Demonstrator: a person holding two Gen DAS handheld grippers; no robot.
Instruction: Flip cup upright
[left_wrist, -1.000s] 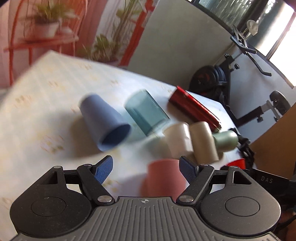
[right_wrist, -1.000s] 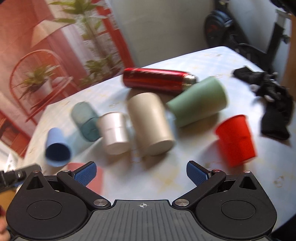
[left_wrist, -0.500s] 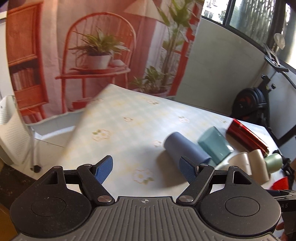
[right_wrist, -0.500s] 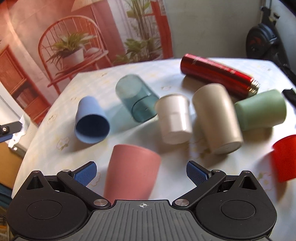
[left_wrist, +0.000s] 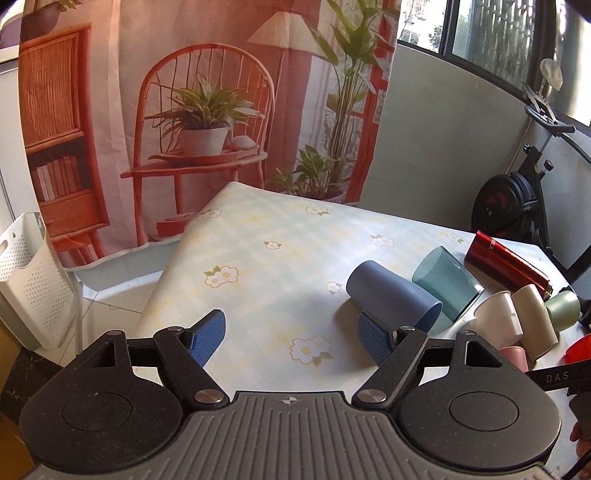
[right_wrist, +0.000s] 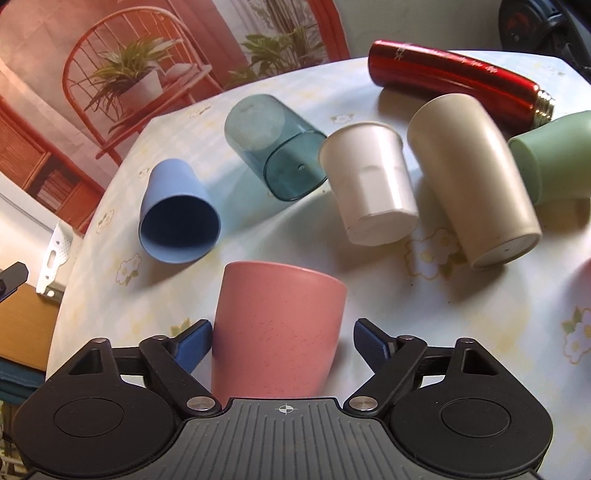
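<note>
Right gripper (right_wrist: 282, 343), fingers apart, straddles the pink cup (right_wrist: 277, 332); beyond it five cups and one red flask (right_wrist: 454, 83), lettering unreadable; left gripper (left_wrist: 291, 332) open

Floral-clothed table (right_wrist: 461, 314) with toppled cups (right_wrist: 369, 184), pink cup (right_wrist: 277, 332), red flask (right_wrist: 454, 74).

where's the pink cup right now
In the right wrist view the pink cup sits between the open right tongs, nearer the camera than the blue cup and white cup.
</note>
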